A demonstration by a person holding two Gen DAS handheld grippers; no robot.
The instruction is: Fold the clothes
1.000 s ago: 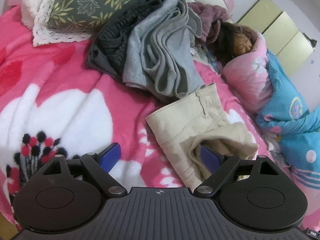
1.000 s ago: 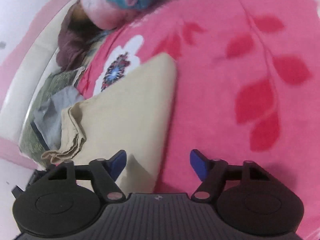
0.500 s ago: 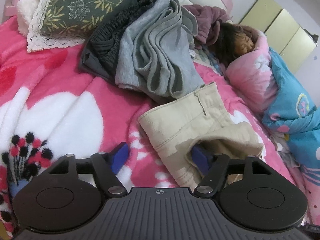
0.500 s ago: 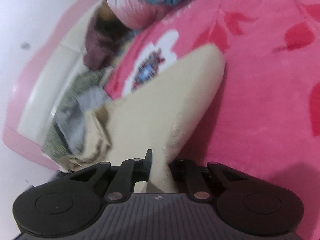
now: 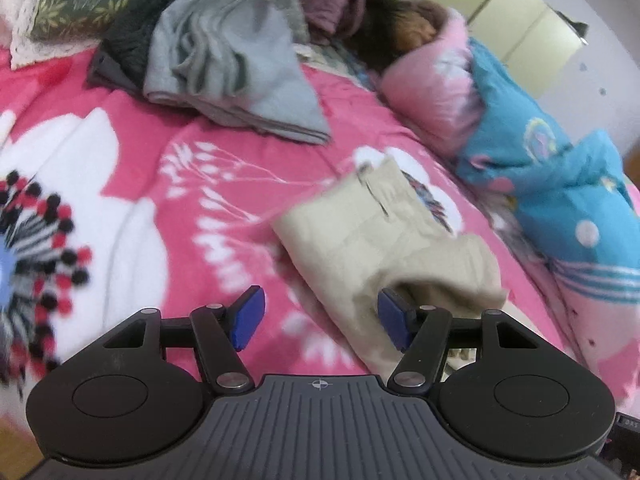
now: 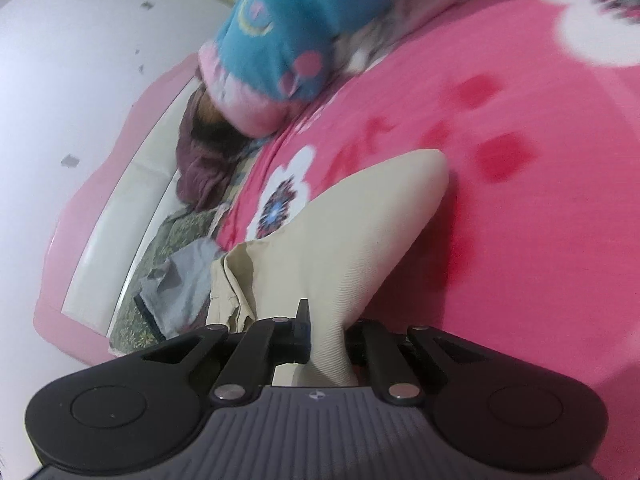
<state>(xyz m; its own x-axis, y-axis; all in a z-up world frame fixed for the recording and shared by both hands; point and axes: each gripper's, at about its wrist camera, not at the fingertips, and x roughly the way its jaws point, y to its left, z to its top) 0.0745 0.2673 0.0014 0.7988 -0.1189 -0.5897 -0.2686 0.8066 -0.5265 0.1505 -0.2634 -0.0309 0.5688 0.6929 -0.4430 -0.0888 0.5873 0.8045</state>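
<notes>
Both grippers work at one pair of beige trousers [image 5: 384, 236] lying on a pink flowered blanket [image 5: 168, 184]. In the right wrist view, the right gripper [image 6: 326, 340] has its fingers pressed together on a fold of the beige cloth [image 6: 352, 248], which rises out from between them and stretches away across the blanket to a rounded end. The trousers' bunched waistband sits to the left of that gripper, just beside a grey garment [image 6: 180, 284] and a green leafy pillow [image 6: 176, 240].

In the left wrist view, the left gripper [image 5: 320, 320] is spread wide, its blue pads apart. The right-hand pad [image 5: 394, 314] touches or sits just inside the near fold of the trousers, while the left-hand pad [image 5: 248, 314] hovers over bare blanket. The trousers lie ahead and to the right of this gripper, partly folded, waistband end farthest away.

Beyond them, well apart, a heap of grey clothes [image 5: 236, 60] and a dark garment [image 5: 132, 40] rests against the pillow. A person lies under a blue and pink quilt [image 5: 532, 168] along the right side of the bed, near the trousers.
</notes>
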